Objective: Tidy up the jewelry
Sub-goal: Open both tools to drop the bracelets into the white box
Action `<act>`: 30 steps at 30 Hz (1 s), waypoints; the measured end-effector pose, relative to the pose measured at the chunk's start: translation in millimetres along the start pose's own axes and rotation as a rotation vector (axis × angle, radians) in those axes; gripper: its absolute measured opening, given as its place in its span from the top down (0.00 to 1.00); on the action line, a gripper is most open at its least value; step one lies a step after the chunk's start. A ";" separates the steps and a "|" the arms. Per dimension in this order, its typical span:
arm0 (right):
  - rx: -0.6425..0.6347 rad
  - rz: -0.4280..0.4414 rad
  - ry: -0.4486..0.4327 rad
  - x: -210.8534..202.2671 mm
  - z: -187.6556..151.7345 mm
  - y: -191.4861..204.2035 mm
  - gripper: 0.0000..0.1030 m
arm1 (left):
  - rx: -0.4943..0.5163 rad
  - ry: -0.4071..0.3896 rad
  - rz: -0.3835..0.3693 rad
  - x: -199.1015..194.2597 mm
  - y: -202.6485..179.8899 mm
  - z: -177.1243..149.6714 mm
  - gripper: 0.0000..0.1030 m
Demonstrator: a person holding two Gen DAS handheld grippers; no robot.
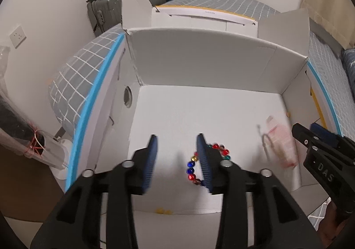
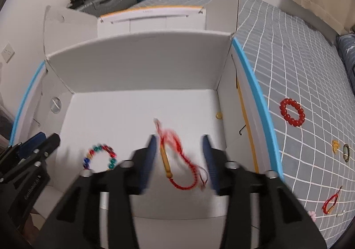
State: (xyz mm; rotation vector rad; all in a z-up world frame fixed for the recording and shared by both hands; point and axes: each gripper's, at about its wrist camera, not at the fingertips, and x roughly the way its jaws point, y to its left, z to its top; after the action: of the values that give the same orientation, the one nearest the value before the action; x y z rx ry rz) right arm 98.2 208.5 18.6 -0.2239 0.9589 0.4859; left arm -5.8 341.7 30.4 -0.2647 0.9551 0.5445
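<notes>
**Two pieces in the box, both hand-held grippers apart**

Both tools hang over the open white cardboard box [image 1: 221, 67], which sits on a bed covered in a grey sheet with a white grid [image 2: 299, 67].

The left hand-held gripper [image 1: 177, 160] has its blue pads apart, with nothing pressed between them. The multicoloured bead bracelet [image 1: 207, 163] lies on the white floor of the box, partly behind the right-hand pad from this camera; I cannot tell whether the pad touches it. From the right wrist view the same bracelet [image 2: 99, 157] lies flat and clear, just beside the left tool's tip at the picture's left edge.

The right hand-held gripper [image 2: 179, 160] is parted too. Between its pads, but not pinched by either, is the red cord bracelet [image 2: 184, 169] with a tan tube bead, blurred, over the box floor. Whether it rests on the floor or is in the air I cannot tell. In the left wrist view it shows as a pale red smear [image 1: 281, 144] near the box's right wall, with the right tool's black tip just beside it.

Out on the sheet, to the right of the box, more waits: a red bead bracelet [image 2: 292, 112], a small yellow piece [image 2: 335, 145], a dark ring-shaped bracelet [image 2: 346, 153], and another red cord bracelet [image 2: 331, 201] lower down.
</notes>
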 end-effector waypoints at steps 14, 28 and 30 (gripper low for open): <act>0.000 0.000 -0.108 -33.8 1.8 -0.2 0.09 | -0.038 -0.096 -0.008 -32.9 10.0 -3.5 0.14; 0.019 -0.013 -0.139 -50.4 -2.1 -10.7 0.07 | -0.043 -0.149 -0.027 -54.0 7.2 -4.8 0.06; 0.018 -0.023 -0.139 -52.7 -3.6 -14.5 0.07 | -0.040 -0.157 -0.029 -58.2 4.2 -4.9 0.06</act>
State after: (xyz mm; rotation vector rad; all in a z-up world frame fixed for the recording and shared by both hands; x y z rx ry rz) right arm 77.5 178.8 59.7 -0.1827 0.8242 0.4658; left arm -38.1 324.3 76.0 -0.2678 0.7878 0.5498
